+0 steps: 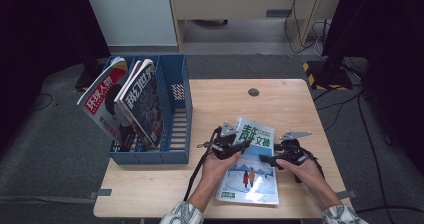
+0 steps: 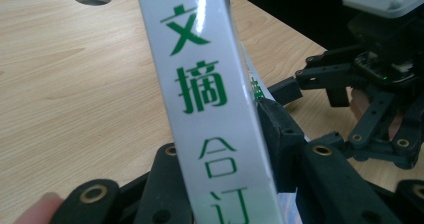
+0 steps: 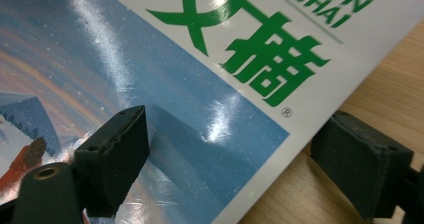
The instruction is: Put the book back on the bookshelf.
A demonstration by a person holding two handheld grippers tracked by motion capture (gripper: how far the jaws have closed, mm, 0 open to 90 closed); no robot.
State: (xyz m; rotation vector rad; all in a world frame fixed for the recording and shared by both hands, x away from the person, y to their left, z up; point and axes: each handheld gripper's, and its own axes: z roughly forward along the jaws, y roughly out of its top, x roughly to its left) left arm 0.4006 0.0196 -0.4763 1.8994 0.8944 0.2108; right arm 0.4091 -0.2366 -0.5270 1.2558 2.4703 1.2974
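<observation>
You worked at a pale wooden table (image 1: 290, 101) with a round cable hole (image 1: 253, 92) near its far edge. It stood on grey carpet (image 1: 55, 149), with strips of tape at its near corners. Beyond it you had a white panel (image 1: 132, 14) and a light wooden desk (image 1: 240, 4) with cables (image 1: 300, 19) hanging down. Dark curtains (image 1: 45, 24) closed off both sides, and a black stand with a yellow-striped base (image 1: 325, 69) stood to the right. The light fell evenly from above.

Magazine (image 1: 250, 176) on table (image 1: 280, 101), right of rack (image 1: 172, 156)
</observation>
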